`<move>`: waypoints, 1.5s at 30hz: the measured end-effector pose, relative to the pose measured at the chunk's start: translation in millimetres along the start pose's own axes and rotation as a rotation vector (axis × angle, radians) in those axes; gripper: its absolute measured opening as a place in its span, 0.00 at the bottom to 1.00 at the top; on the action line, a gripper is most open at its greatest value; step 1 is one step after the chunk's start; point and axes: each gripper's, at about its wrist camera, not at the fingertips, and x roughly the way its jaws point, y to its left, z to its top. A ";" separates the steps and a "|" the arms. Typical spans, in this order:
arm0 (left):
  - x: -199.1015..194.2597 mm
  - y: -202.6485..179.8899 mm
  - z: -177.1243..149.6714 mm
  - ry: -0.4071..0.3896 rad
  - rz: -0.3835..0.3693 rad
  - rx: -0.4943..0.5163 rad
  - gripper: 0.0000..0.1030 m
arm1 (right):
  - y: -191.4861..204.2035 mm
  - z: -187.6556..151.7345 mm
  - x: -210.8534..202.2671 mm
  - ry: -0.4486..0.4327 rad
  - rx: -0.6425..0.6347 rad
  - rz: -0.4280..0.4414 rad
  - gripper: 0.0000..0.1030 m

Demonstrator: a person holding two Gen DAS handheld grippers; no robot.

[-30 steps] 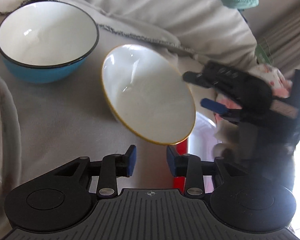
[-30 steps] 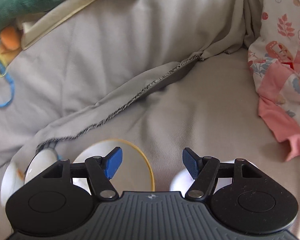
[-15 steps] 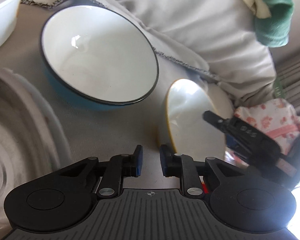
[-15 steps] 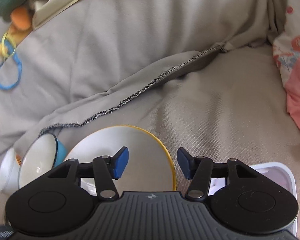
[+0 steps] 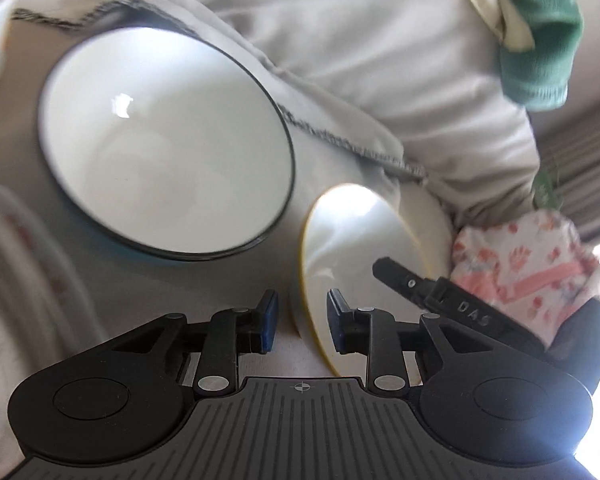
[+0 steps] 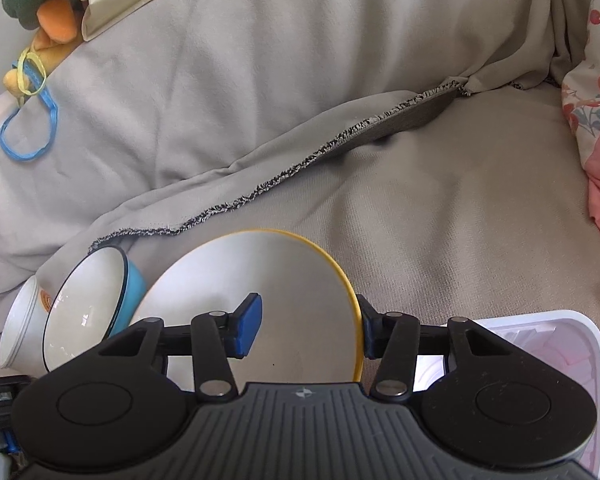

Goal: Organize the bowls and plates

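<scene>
Yellow-rimmed bowl (image 6: 260,300) tilted, pinched at rim by right gripper (image 6: 308,328); left gripper (image 5: 302,320) spread around its edge. Blue bowl (image 5: 164,140) not yet stacked.

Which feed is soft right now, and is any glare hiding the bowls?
Left wrist view: motion blur smears the blue bowl, and window light blows out the lower right corner, clear of the bowls. Right wrist view: sharp, evenly lit, the yellow-rimmed bowl free of glare; fisheye bending in both.
</scene>
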 end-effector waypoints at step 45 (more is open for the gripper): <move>-92.4 44.5 92.0 -0.143 0.305 0.142 0.24 | 133.2 20.7 19.7 0.069 -0.104 0.036 0.57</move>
